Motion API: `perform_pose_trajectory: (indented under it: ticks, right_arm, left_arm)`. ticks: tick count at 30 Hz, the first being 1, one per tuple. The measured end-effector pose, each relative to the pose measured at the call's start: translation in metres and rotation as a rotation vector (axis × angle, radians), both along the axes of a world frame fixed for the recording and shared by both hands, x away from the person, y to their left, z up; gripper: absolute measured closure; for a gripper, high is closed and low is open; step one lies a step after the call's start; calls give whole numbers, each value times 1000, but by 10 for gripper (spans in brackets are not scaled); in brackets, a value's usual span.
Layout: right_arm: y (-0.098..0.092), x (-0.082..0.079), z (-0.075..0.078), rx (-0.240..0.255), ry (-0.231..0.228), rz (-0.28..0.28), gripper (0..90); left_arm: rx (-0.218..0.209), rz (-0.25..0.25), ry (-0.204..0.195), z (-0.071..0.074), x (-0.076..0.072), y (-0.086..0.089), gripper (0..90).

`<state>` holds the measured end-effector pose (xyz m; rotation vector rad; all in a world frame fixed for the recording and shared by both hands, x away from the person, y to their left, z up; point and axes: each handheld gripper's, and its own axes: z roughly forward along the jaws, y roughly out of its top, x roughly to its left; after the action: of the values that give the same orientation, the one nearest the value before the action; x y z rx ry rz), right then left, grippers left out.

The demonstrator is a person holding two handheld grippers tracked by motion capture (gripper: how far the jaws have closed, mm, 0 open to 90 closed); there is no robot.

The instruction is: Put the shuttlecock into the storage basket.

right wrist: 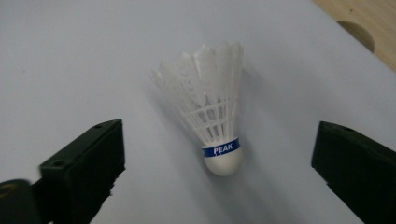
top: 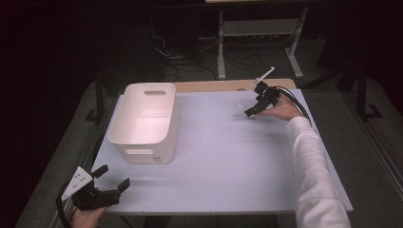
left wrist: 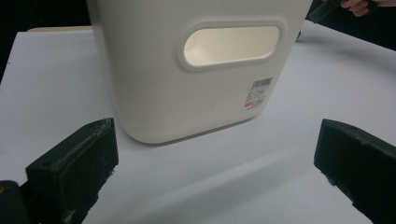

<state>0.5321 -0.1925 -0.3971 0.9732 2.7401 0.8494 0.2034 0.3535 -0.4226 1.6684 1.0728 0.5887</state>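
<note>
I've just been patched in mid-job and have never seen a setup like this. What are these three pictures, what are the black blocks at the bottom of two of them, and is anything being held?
No robot arm here: a person holds a two-jaw claw in each hand at a white table. The high view looks down from above the person's side. The left claw is near the front left corner; the right claw is reached out to the far right.

The other two pictures come from cameras riding on the claws, so the black blocks are each claw's own jaws. The left gripper view faces a white bin with a handle slot and a barcode sticker. The right gripper view shows a white shuttlecock lying on the table, cork end towards the camera, between the jaws.

Both claws are open. Nothing is held yet.
</note>
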Motion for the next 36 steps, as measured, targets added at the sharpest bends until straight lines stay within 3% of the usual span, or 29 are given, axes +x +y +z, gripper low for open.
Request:
perform_pose_trajectory:
  ticks: [9, 14, 21, 26, 36]
  right_arm:
    - [-3, 2, -7, -8, -1, 38, 141]
    - [-7, 3, -9, -1, 5, 60, 269]
    - [-9, 10, -17, 0, 7, 72, 332]
    - [-12, 14, -24, 10, 41, 62, 388]
    - [-8, 16, -35, -20, 64, 117, 616]
  left_arm:
    - [11, 17, 6, 0, -2, 1, 0]
    - [11, 26, 2, 0, -2, 2, 0]
    - [13, 26, 3, 1, -4, 2, 0]
    - [11, 25, 3, 1, -4, 3, 0]
    - [2, 21, -3, 0, -4, 2, 0]
